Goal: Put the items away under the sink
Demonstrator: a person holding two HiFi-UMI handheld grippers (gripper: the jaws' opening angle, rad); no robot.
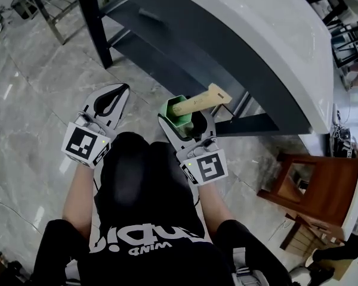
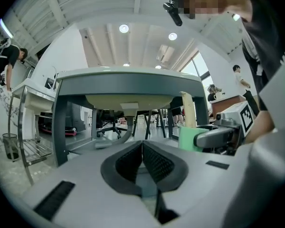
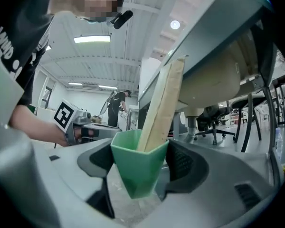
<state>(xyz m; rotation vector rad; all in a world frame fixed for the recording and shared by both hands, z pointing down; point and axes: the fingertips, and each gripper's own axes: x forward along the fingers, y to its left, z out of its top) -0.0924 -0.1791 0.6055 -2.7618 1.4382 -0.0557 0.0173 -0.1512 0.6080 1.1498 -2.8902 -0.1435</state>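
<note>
Our right hand-held gripper (image 1: 187, 124) pinches the green cup (image 1: 172, 109), wooden stick (image 1: 200, 101) leaning out, mid-frame before the counter (image 1: 256, 34). Our left hand-held gripper (image 1: 119, 91) is closed on nothing. We should keep the cup level and duck the stick under the sink basin (image 3: 213, 84).

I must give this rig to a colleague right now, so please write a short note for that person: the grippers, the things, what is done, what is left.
Left gripper: jaws together, holding nothing, raised beside the right one.
Right gripper: shut on the green cup, held off the floor.
A pale wooden stick stands in the cup and leans toward the sink.
Done: the cup is in hand, in front of the sink.
Left: put the cup with its stick away under the sink, then let go.
</note>
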